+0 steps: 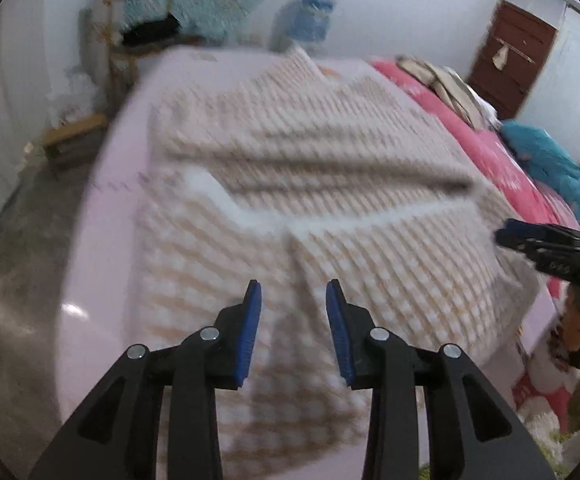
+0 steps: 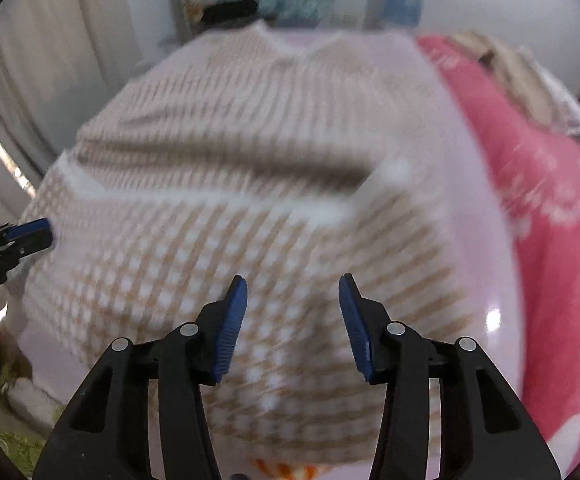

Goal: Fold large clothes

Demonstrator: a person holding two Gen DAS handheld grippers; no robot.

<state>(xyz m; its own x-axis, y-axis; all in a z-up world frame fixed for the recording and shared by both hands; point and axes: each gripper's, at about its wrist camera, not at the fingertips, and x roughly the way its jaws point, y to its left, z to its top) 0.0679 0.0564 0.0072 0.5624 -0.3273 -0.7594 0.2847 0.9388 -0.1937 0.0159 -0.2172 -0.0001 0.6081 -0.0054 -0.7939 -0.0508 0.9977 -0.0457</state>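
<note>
I see a beige-and-white checked garment (image 1: pixel 310 184) spread flat on the pale pink table (image 1: pixel 102 216). My left gripper (image 1: pixel 293 300) and right gripper (image 2: pixel 292 294) hover above its near hem, jaws partly open, holding nothing. Beyond lie a red-pink blanket (image 2: pixel 546 216), wooden chair (image 1: pixel 130 36) and brown door (image 1: pixel 510 56).

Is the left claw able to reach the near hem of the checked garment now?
Probably yes. The left claw stands open, holding nothing, right above the checked garment, and nothing lies between them; the right claw works farther along.
</note>
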